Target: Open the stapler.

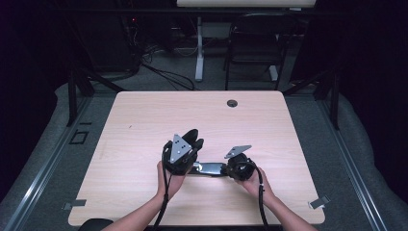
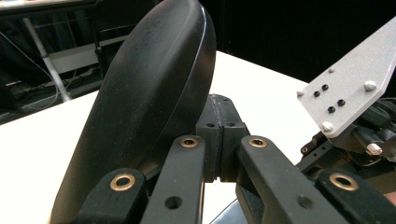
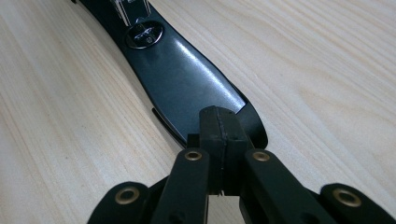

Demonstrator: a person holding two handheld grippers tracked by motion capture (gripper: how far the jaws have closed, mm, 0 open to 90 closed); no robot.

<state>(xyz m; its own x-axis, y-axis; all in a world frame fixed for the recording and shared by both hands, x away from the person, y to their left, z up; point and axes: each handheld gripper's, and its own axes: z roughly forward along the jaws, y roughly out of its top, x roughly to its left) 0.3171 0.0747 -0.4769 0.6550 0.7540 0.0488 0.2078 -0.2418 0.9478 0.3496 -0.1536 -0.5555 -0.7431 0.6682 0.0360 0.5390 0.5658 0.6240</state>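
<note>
Glossy black hinged case (image 3: 187, 88) lies low-centre on the pale wooden worktop (image 1: 144, 120); right tool (image 3: 219, 126) clamps its end, left tool (image 2: 219, 140), jaws together, lifts the lid (image 2: 140, 107). Next: swing wider, steadily.

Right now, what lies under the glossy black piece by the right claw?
The wooden table; the shut right claw covers the black piece at its near end.
</note>
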